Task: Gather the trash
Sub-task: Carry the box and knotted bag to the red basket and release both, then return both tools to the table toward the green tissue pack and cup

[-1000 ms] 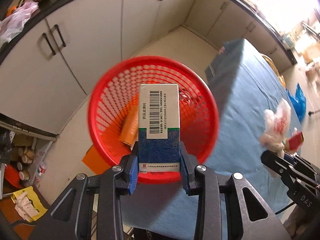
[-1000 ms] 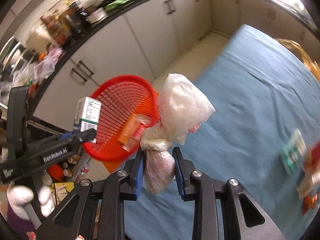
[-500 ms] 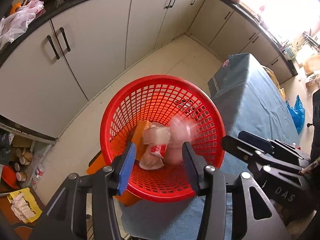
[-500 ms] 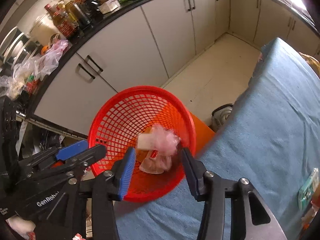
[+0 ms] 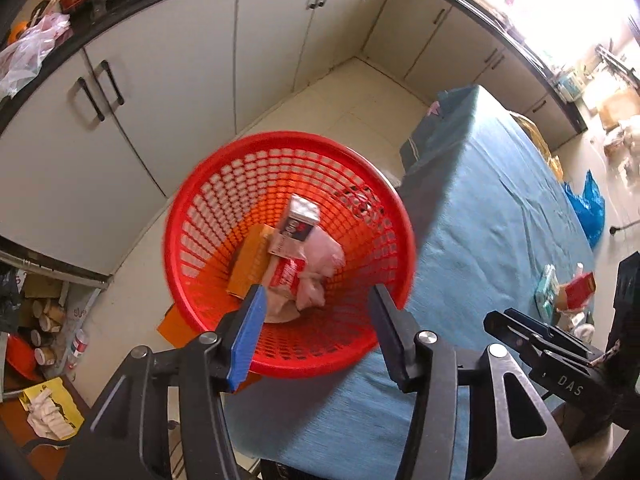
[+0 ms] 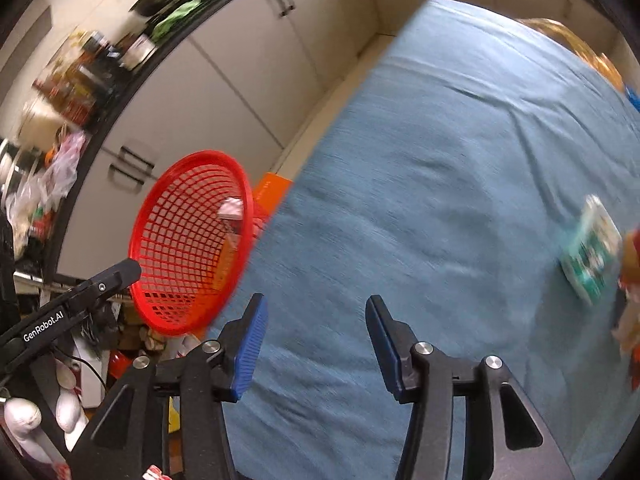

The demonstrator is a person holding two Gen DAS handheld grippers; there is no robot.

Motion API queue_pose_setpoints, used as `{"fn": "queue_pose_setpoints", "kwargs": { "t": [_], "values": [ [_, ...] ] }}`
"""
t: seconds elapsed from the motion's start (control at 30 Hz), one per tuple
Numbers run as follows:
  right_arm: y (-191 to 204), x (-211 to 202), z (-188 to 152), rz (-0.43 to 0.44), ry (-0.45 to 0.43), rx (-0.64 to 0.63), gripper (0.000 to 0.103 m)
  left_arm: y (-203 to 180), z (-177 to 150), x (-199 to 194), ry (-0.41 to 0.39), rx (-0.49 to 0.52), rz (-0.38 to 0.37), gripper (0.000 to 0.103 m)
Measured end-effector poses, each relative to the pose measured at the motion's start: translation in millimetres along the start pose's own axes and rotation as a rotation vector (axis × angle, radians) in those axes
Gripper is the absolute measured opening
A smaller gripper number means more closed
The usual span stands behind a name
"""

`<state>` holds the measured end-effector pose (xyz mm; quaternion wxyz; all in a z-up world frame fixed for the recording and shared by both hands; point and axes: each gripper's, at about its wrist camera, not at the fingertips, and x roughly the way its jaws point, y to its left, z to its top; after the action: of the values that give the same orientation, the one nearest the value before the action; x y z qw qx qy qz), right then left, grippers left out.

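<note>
Red mesh basket [image 5: 224, 208], round, open top, stands on the floor against the corner of the blue-covered table [image 5: 492, 216]. Inside the basket: a small box [image 5: 298, 222] with a white end, tilted, uppermost; an orange box [image 5: 248, 266] lying at its left against the wall; a knotted pale pink plastic bag [image 5: 320, 264] at its right; a red-and-white wrapper [image 5: 286, 276] beneath. On the table, well apart from the basket, near the far edge: a teal-and-white packet [image 6: 592, 256], lying flat, and a red box [image 5: 580, 289] just beside it; both blurred.
</note>
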<state>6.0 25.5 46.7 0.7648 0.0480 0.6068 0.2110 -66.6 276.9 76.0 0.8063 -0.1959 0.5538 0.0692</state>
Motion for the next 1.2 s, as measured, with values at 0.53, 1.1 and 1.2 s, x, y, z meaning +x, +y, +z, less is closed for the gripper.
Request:
{"fn": "queue_pose_setpoints", "kwargs": {
  "t": [0.53, 1.1, 1.2],
  "values": [
    [-96.4, -71.5, -74.1, -0.028, -0.093, 0.141, 0.059, -111.8, -54.6, -13.0, 0.024, 0.154, -0.019, 0.055],
    [-272.4, -152.9, -216.0, -0.138, -0.223, 0.54, 0.062, -249.1, -100.0, 0.2, 0.07, 0.397, -0.053, 0.06],
    [-294.2, -158.8, -235.5, -0.15, -0.229, 0.619, 0.063, -278.5, -100.2, 6.2, 0.044, 0.483, -0.064, 0.062]
  ]
}}
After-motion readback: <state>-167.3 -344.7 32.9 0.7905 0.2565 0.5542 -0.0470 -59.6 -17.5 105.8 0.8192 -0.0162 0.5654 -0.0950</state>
